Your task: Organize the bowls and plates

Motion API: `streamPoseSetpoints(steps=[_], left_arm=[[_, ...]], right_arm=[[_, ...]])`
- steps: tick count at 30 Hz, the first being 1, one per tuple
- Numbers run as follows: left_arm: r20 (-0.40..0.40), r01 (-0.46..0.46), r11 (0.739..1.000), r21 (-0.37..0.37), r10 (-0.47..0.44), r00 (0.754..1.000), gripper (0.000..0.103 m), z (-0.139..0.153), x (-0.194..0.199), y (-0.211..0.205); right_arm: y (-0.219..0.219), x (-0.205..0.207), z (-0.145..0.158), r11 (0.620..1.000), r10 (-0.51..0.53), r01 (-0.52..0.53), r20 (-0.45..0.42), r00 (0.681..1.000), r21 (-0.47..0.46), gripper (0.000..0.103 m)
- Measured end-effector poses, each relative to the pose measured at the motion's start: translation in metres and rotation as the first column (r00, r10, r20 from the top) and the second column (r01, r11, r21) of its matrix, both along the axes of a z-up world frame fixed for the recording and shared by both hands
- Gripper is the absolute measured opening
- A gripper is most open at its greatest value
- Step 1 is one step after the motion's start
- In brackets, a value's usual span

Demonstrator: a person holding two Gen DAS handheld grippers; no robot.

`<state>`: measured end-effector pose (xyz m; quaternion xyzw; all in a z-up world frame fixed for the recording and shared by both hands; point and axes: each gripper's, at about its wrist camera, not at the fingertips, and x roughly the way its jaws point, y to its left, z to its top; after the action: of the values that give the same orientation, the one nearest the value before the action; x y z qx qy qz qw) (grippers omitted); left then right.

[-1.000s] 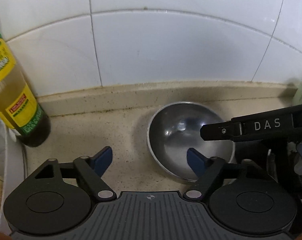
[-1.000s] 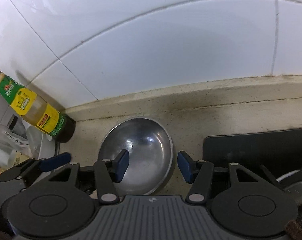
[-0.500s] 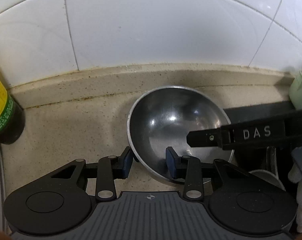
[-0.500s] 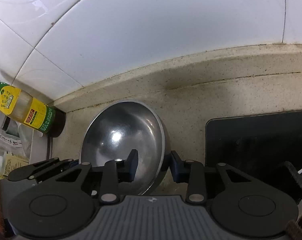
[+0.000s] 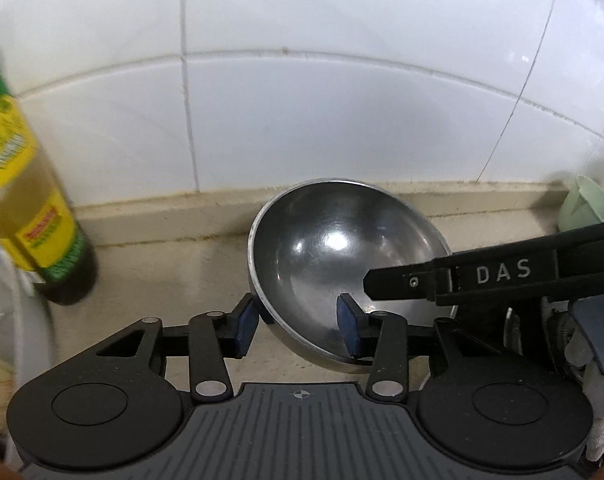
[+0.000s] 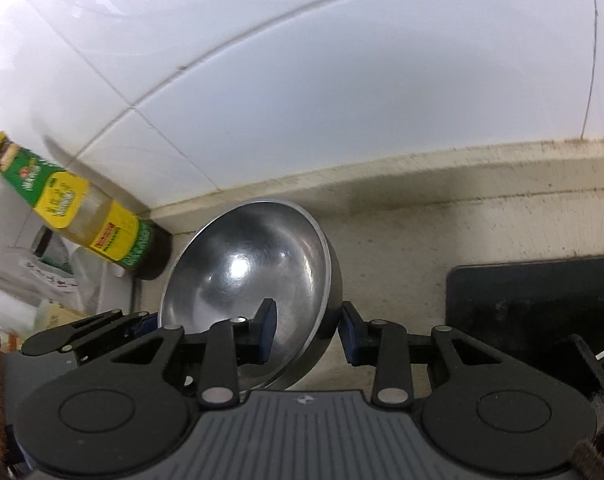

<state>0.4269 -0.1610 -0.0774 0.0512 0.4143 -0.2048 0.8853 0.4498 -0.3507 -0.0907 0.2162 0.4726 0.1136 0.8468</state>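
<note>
White glossy tiles back a speckled counter [image 5: 150, 280]; both hand-held grippers (left [image 5: 298, 326], right [image 6: 308, 330]) clamp the round steel bowl [image 5: 326, 248].

A home kitchen: white wall tiles [image 5: 302, 120] above a speckled stone counter [image 6: 442, 248], a bottle of cooking oil [image 6: 90, 220], a steel bowl [image 5: 334, 248] and a black stovetop [image 6: 542, 292].

Both grippers [image 5: 298, 326] [image 6: 308, 332] are black with blue pads [image 5: 348, 328], silver pivot screws and ribbed grey bases; one finger reads "DAS".
</note>
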Motion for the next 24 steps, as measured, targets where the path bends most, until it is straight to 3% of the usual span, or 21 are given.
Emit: streamPoseSetpoints(steps=[10,17,24], left_arm=[[0.079,-0.057,0.998,-0.006,0.057,0.995,0.058,0.042,-0.073,0.062],[0.042,-0.105,0.995,0.001,0.105,0.994,0.059,0.034,-0.103,0.095],[0.005,-0.122,0.993,-0.003,0.122,0.993,0.058,0.019,-0.11,0.11]], right_arm=[[0.05,-0.049,0.042,0.992,0.123,-0.125,0.071,0.99,0.013,0.031],[0.097,-0.084,0.044,0.971,0.239,-0.241,0.06,0.969,0.015,0.031],[0.122,-0.086,0.033,0.959,0.285,-0.284,0.013,0.959,-0.017,0.034]])
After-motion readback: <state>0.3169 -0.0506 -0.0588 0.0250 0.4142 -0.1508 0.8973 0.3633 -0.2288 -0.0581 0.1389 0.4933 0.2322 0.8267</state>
